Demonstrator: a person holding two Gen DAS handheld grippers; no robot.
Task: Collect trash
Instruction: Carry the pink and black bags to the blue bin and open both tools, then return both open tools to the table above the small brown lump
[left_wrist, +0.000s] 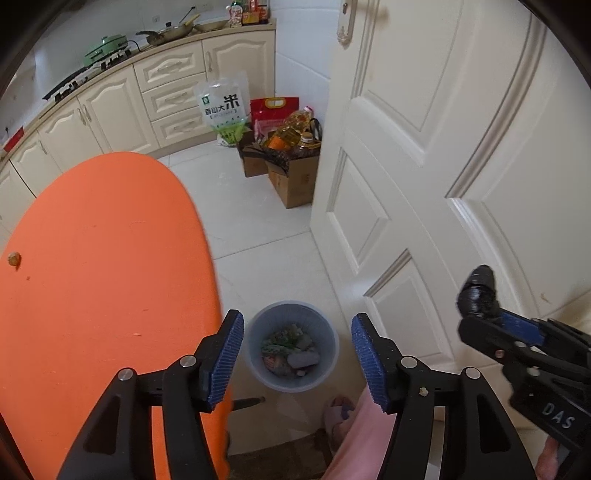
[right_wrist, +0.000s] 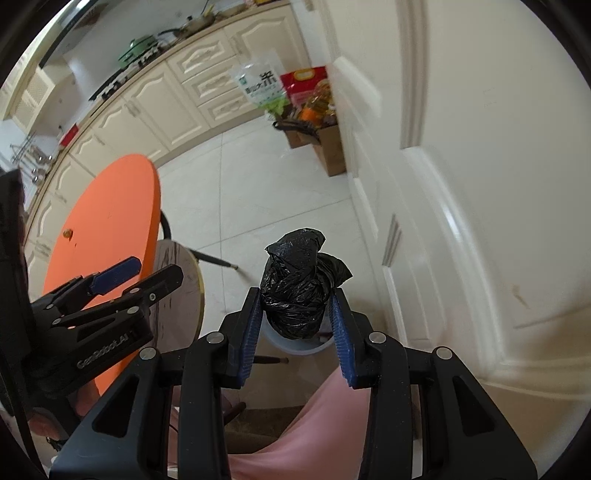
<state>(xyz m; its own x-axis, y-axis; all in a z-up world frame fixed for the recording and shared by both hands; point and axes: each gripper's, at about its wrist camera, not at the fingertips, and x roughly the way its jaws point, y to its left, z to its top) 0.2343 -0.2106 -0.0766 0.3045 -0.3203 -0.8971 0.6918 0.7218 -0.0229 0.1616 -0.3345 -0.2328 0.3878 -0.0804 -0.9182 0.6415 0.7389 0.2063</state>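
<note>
Fingers of the left gripper (left_wrist: 297, 360) gape empty above the round grey plastic bin (left_wrist: 293, 345); the right gripper (right_wrist: 295, 325) pinches a crumpled black plastic bag (right_wrist: 301, 284), between orange table edge (left_wrist: 207, 258) and cream door (left_wrist: 424, 184).

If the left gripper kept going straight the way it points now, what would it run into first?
Most likely the grey trash bin on the floor: it sits centred between the open fingers of the left gripper, with trash already inside. Nothing shows in between, though depth is hard to judge in this fisheye view.
</note>
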